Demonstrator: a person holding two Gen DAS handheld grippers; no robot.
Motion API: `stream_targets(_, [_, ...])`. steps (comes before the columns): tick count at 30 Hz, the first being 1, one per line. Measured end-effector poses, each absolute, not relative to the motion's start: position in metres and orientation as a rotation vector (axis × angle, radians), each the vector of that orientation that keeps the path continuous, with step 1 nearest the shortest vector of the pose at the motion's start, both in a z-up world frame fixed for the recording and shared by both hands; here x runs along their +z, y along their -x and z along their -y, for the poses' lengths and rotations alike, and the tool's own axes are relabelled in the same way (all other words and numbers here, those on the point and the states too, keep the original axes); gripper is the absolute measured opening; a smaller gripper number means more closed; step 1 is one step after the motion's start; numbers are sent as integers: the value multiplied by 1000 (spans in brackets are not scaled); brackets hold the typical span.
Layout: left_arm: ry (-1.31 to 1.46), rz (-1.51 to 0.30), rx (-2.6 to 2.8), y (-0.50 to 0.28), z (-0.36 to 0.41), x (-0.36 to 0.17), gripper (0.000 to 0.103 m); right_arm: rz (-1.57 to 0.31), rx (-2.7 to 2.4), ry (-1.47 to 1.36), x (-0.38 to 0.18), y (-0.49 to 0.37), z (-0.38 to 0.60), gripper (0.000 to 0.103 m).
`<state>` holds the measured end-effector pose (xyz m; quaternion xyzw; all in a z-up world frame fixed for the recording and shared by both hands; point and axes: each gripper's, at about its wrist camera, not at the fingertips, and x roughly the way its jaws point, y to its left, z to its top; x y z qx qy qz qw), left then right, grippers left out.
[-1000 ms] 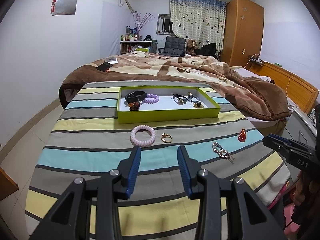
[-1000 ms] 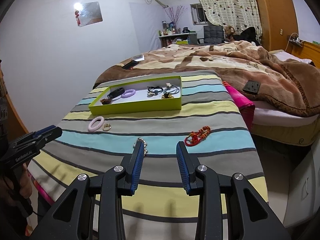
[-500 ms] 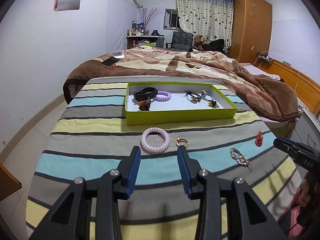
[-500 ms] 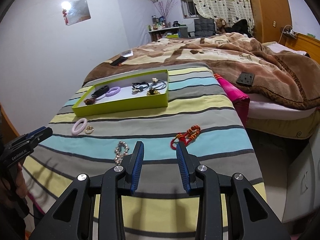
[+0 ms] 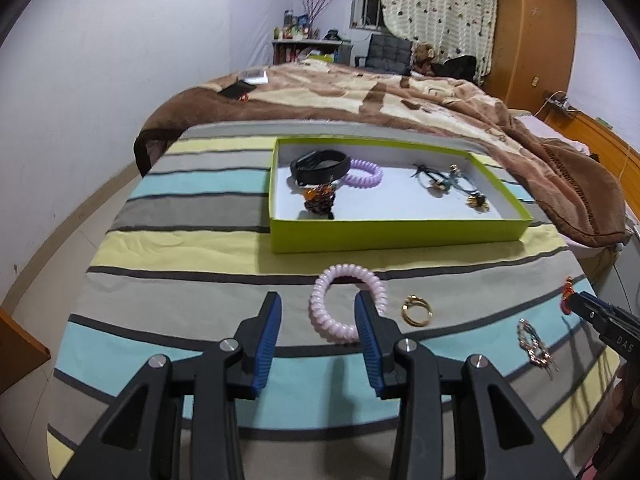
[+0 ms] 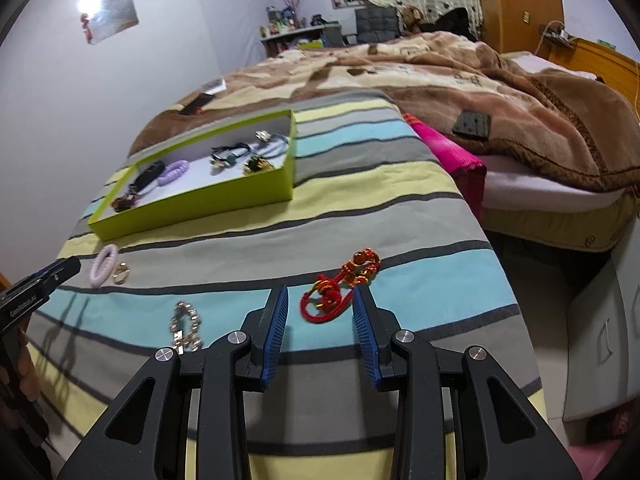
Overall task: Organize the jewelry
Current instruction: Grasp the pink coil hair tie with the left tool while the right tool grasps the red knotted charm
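Note:
A lime green box (image 5: pixel 392 235) (image 6: pixel 208 208) on the striped cloth holds a black band (image 5: pixel 320 165), a purple coil tie (image 5: pixel 365 173) and several hair ties. In front of it lie a pink spiral hair tie (image 5: pixel 334 316) (image 6: pixel 102 265), a gold ring (image 5: pixel 417 310) (image 6: pixel 121 273), a beaded chain bracelet (image 5: pixel 534 343) (image 6: pixel 185 326) and a red cord charm (image 6: pixel 340 290) (image 5: pixel 567 294). My left gripper (image 5: pixel 318 306) stands open just before the pink tie, whose near edge shows between the fingertips. My right gripper (image 6: pixel 320 300) is open, its tips flanking the red charm's near end.
The striped cloth (image 5: pixel 180 248) covers a table set against a bed with a brown blanket (image 5: pixel 400 96). A pink cloth (image 6: pixel 448 148) hangs between table and bed. A white cabinet (image 6: pixel 600 328) stands at the right. The table drops off at left and right edges.
Both grippers have moved forward and lower. The pink tie now reaches between the left fingertips, and the red charm sits between the right ones. Both stayed open.

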<state>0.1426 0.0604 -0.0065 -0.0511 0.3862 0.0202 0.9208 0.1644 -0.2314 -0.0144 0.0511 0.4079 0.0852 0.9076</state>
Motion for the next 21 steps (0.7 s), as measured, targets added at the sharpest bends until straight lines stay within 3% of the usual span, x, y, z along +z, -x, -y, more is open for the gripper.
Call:
stream_targets(12, [102, -884, 67, -166, -60, -26, 40, -914, 123, -55, -19, -185, 222, 34])
stream_targets(15, [82, -886, 73, -168, -57, -27, 39, -912, 99, -7, -20, -188, 217, 26])
stream_targets(21, [64, -884, 76, -167, -55, -26, 11, -912, 117, -18, -20, -187, 219, 7])
